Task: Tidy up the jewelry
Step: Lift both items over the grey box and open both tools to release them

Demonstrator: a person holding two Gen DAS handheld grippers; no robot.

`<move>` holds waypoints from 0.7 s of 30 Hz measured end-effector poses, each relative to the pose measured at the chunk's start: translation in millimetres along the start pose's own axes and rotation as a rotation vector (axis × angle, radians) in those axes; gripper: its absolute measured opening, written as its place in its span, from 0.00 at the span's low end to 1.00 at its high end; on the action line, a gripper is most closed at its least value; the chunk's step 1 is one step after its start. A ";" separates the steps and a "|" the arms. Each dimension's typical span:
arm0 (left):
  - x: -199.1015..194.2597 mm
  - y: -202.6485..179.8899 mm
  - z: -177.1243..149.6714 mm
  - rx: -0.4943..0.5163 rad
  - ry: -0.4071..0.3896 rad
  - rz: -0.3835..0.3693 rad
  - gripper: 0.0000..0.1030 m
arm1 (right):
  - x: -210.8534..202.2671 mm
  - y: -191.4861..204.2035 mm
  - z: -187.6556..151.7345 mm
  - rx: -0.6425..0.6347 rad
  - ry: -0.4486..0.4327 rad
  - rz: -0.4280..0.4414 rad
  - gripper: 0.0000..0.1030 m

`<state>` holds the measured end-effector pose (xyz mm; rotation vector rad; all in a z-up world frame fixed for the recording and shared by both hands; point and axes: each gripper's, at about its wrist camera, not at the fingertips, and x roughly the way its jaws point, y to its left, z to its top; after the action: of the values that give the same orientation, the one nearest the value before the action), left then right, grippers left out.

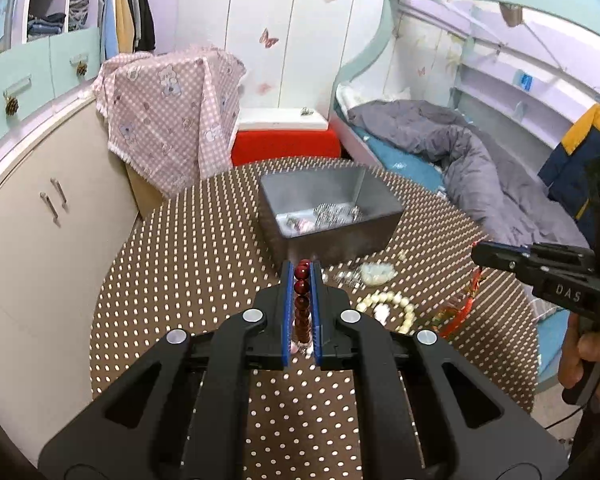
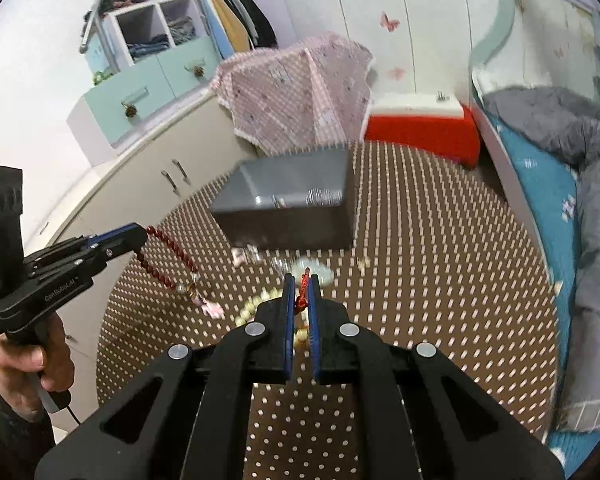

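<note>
**Both grippers loaded and off the table; drop and snag risk on the way to the box.**

Your left gripper [image 1: 301,270] is clamped on the dark red bead bracelet [image 2: 168,258], whose loop and charm dangle free. Your right gripper [image 2: 301,282] is pinched on a thin red cord [image 2: 301,300]. The grey box [image 1: 332,216] sits just beyond, other pieces inside. Judged risks: the loop could catch the box rim; the cord could slip or drag the cream bead strand [image 1: 388,310] beneath it.
</note>
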<state>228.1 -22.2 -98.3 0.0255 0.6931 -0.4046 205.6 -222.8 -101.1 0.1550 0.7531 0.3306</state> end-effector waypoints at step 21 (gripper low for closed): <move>15.2 -11.2 111.7 0.012 -0.096 -0.087 0.08 | -4.1 18.5 134.9 -0.144 -0.161 0.036 0.05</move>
<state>303.3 -55.3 -20.3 -0.0128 0.5982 -0.4903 291.8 -209.6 3.6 0.0580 0.5659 0.4000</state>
